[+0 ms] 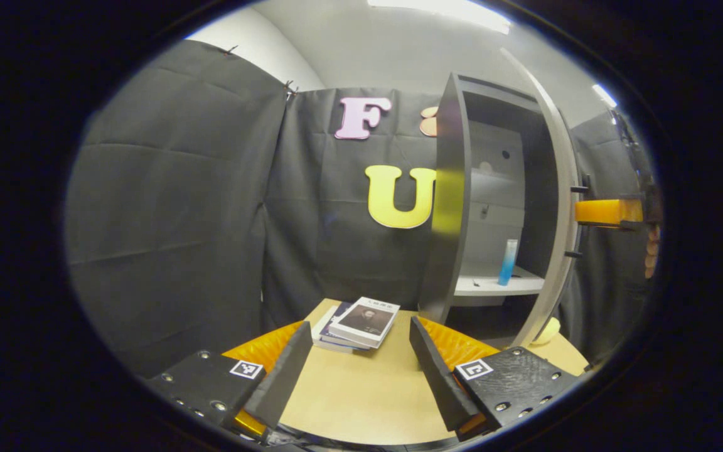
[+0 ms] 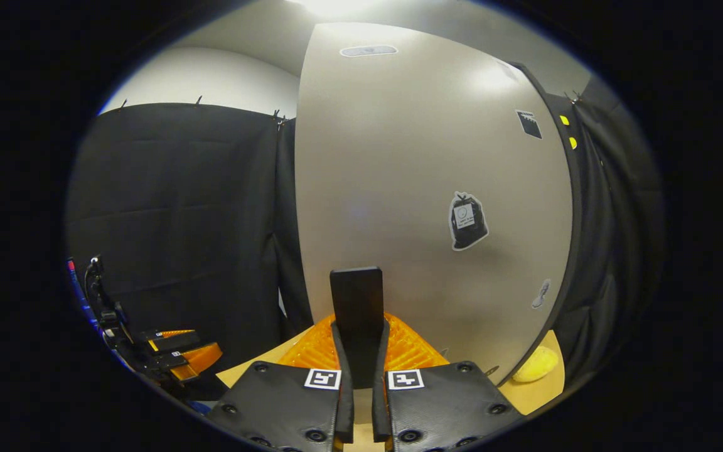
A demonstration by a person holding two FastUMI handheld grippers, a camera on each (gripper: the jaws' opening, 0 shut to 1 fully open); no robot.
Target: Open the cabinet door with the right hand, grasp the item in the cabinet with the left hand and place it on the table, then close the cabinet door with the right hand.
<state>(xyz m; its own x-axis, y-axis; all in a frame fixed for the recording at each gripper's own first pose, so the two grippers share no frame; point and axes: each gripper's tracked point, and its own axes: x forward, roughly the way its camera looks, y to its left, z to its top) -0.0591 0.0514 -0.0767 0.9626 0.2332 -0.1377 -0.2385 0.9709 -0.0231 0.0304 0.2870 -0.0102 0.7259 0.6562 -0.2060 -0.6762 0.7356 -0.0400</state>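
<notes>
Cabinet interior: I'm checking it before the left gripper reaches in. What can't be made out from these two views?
- Left gripper view: upper shelf contents blurred; the cabinet's side panel hides its left part.
- Left gripper view: blue item too small to identify.
- Right gripper view: door hides the interior.

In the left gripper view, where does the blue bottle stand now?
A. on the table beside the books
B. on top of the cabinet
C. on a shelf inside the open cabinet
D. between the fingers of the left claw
C: the blue bottle stands upright on a light shelf inside the cabinet, whose door is swung open, while the left claw is open above the table.
</notes>
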